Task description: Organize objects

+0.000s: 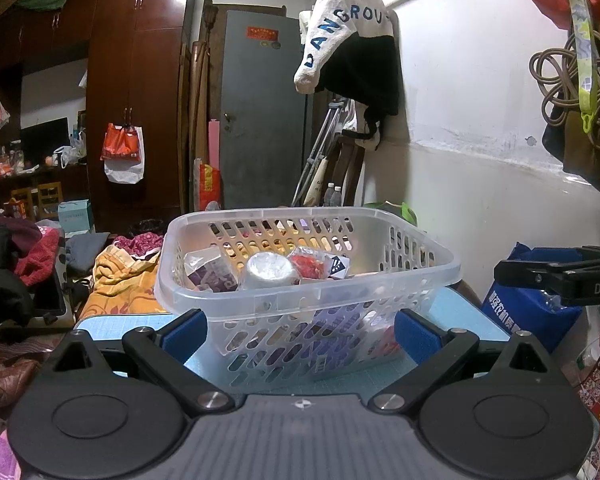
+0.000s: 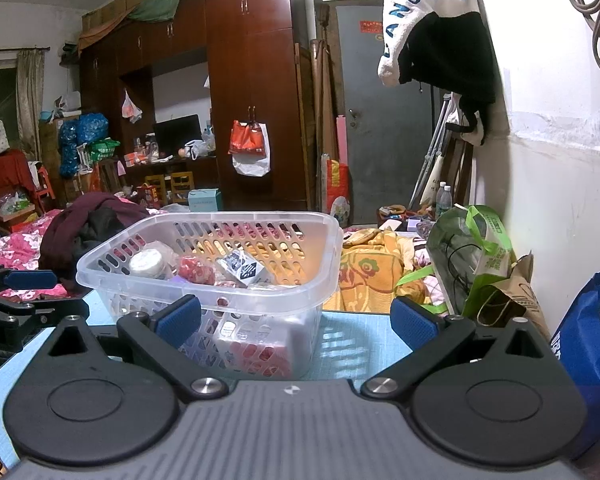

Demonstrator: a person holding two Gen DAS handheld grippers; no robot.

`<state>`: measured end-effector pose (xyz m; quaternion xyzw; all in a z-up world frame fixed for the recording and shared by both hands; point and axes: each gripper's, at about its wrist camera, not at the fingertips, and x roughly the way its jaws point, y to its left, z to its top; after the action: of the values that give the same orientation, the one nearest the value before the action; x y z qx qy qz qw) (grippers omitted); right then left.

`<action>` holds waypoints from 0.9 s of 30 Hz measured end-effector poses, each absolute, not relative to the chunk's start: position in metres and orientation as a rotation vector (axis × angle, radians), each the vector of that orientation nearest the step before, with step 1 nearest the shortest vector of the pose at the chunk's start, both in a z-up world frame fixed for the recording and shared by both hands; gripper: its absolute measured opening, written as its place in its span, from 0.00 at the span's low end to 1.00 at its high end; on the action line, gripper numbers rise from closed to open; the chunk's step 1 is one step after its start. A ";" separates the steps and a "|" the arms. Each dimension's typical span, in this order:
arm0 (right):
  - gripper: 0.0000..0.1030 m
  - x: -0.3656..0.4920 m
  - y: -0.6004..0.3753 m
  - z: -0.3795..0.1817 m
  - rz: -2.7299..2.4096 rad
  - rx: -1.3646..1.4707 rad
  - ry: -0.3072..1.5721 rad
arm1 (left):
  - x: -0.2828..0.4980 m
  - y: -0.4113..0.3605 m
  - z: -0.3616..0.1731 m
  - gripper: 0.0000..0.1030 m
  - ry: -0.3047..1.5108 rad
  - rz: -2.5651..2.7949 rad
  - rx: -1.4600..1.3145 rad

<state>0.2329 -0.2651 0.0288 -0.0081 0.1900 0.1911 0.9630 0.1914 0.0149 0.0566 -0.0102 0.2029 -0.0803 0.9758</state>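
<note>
1. Here, in the left wrist view, we see our left claw (image 1: 300, 330) spread wide and grasping nothing, its blue pads (image 1: 184, 334) either side of the near end of the basket (image 1: 236, 300) without clearly touching it.
2. The clear basket stands on the blue desk (image 1: 456, 308); inside lie a white lid (image 1: 270, 268), a red packet (image 1: 308, 266) and a purple box (image 1: 210, 274).
3. At the right edge, the other claw's black finger (image 1: 556, 276) hangs level, in front of a blue bag (image 1: 528, 312).
4. In the right wrist view, our right claw (image 2: 298, 320) is likewise released and empty; its left pad (image 2: 178, 320) overlaps the basket's (image 2: 260, 298) near wall, the right pad (image 2: 414, 322) is over bare desk (image 2: 352, 344).
5. The basket sits left of centre, holding the same lid (image 2: 148, 264), red packet (image 2: 196, 270) and a patterned carton (image 2: 242, 268).
6. A green bag (image 2: 474, 252) lies beyond the desk, on the right.
</note>
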 end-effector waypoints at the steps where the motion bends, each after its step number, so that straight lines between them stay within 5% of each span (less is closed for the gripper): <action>1: 1.00 0.233 -0.265 0.029 0.387 -0.016 0.385 | 0.191 0.015 0.056 0.98 0.409 -0.162 -0.021; 27: 1.00 0.238 -0.261 0.029 0.397 -0.031 0.398 | 0.194 0.016 0.075 0.98 0.389 -0.138 -0.002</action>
<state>0.2381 -0.2611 0.0294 -0.0155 0.1964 0.1960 0.9606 0.1945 0.0161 0.0751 -0.0012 0.1932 -0.0685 0.9788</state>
